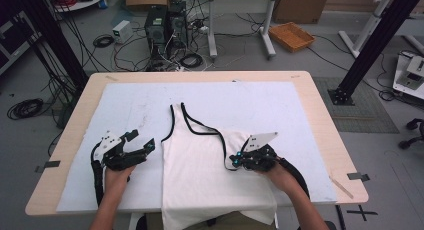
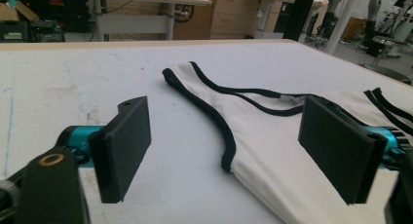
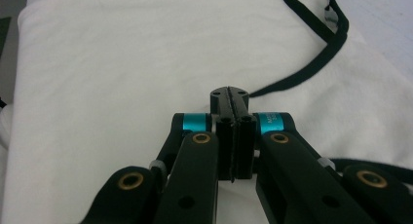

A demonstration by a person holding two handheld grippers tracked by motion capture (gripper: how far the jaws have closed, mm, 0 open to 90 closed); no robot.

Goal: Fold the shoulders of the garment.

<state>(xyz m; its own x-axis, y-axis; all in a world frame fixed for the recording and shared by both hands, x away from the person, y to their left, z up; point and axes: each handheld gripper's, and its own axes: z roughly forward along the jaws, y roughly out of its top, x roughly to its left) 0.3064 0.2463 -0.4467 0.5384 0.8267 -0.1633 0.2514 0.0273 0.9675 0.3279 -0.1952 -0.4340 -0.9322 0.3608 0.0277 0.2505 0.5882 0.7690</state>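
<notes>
A white tank top (image 1: 200, 175) with black trim lies flat on the white mat (image 1: 280, 105), straps away from me and hem hanging over the near table edge. My left gripper (image 1: 142, 140) rests on the mat just left of the garment, open, with nothing between its pads (image 2: 124, 146); the tank top's trimmed edge (image 2: 214, 117) lies ahead of it. My right gripper (image 1: 234, 161) sits on the garment's right armhole, jaws pressed together. In the right gripper view the black trim (image 3: 302, 73) runs straight into the tips of this gripper (image 3: 233, 95), over the white cloth (image 3: 122, 63).
The mat covers most of the wooden table (image 1: 320, 120). Beyond the far edge are computer towers (image 1: 165, 25), loose cables, a desk leg and an orange tray (image 1: 291, 36) on the floor. A black post (image 1: 370, 45) stands at the right.
</notes>
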